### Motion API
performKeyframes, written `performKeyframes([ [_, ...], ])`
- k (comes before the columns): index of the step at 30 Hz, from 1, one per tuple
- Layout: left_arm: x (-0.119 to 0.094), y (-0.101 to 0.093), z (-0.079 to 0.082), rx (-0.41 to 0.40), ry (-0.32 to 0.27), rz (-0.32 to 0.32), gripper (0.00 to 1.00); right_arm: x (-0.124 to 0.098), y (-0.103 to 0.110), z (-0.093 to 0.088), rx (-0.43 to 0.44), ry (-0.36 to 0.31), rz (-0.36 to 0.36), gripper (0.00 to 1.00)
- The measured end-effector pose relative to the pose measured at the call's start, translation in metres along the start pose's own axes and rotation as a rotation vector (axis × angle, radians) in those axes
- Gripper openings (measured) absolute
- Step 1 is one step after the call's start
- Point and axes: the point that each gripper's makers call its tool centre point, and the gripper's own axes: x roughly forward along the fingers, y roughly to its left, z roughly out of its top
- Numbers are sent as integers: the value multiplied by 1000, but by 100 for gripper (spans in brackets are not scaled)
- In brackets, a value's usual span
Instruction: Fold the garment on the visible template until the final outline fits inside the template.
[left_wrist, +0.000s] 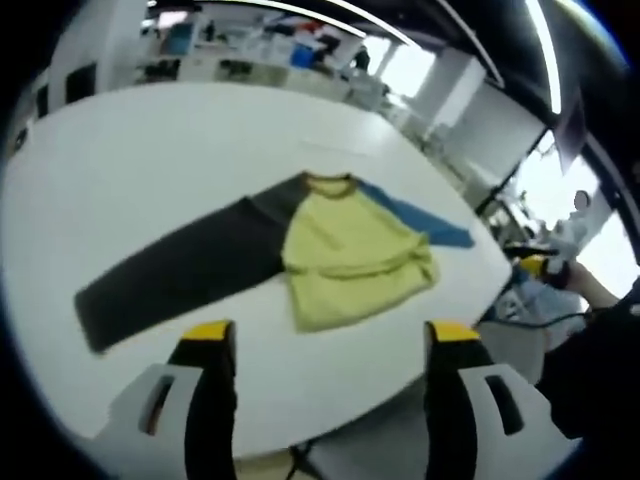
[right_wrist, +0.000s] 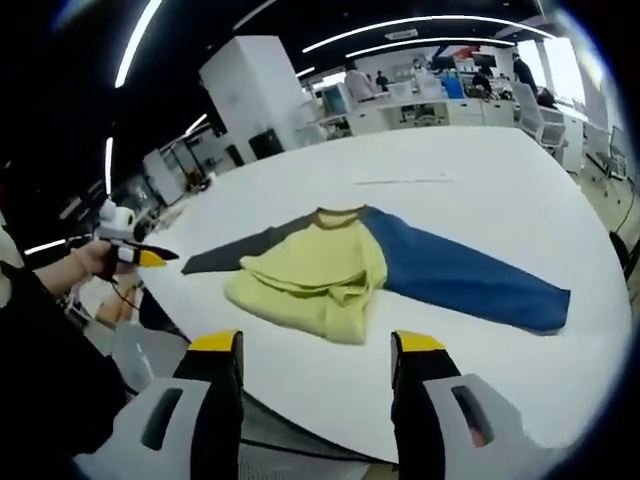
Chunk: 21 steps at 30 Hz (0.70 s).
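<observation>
A long-sleeved shirt lies on the white table (left_wrist: 150, 160), its yellow body (left_wrist: 350, 250) rumpled and partly folded over itself. One sleeve is dark grey (left_wrist: 180, 275) and stretched out flat; the other is blue (left_wrist: 425, 222). My left gripper (left_wrist: 330, 335) hovers over the table's near edge, short of the shirt, open and holding nothing. In the right gripper view the yellow body (right_wrist: 310, 275), blue sleeve (right_wrist: 465, 278) and grey sleeve (right_wrist: 235, 255) lie ahead of my right gripper (right_wrist: 318, 345), which is open and holding nothing. The left gripper (right_wrist: 135, 255) shows at that view's left, in a hand.
A thin faint line (right_wrist: 400, 181) marks the table (right_wrist: 480, 370) beyond the collar. The table's rounded edge (left_wrist: 470, 320) drops off close to the shirt. A person (left_wrist: 580, 210) stands to the right. Desks, chairs and a white pillar (right_wrist: 255, 90) fill the room behind.
</observation>
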Motion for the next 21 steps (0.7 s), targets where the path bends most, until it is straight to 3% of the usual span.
performKeyframes([
  [11, 48, 12, 18, 42, -13, 5, 58, 41, 1, -3, -45, 40, 57, 44],
  [21, 83, 26, 17, 42, 14, 13, 51, 77, -1, -11, -17, 61, 87, 36],
])
